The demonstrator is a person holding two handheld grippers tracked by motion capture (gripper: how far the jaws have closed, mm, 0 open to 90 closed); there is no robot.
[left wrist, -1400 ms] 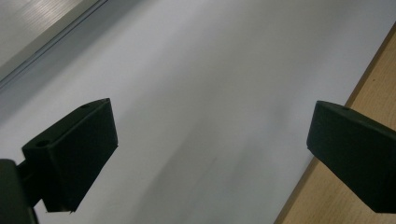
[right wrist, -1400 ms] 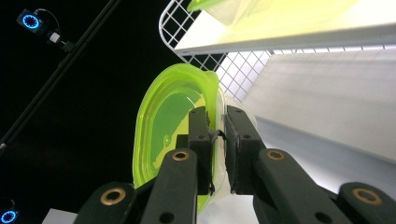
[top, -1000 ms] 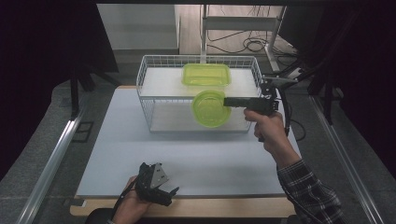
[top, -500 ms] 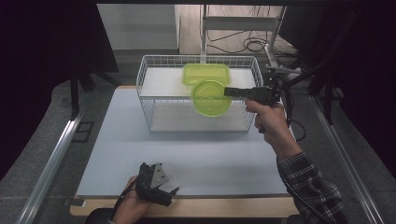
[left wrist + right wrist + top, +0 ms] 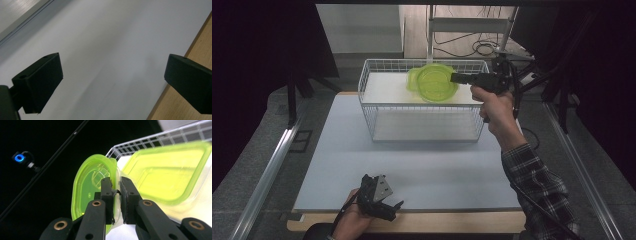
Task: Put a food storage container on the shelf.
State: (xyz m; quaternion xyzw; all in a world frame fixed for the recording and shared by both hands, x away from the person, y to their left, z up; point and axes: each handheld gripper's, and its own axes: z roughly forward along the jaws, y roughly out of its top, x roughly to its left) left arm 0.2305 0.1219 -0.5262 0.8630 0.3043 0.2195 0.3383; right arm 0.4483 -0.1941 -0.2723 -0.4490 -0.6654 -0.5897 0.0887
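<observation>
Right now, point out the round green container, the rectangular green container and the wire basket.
round green container [image 5: 435, 83], high view, middle of its round face.
rectangular green container [image 5: 170, 170], right gripper view, middle of its flat green lid.
wire basket [image 5: 422, 107], high view, front top rim.

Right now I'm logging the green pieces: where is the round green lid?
In the high view the round green lid hangs edge-up over the back right of the wire basket, clamped in the right tongs, in front of the rectangular green container.
</observation>
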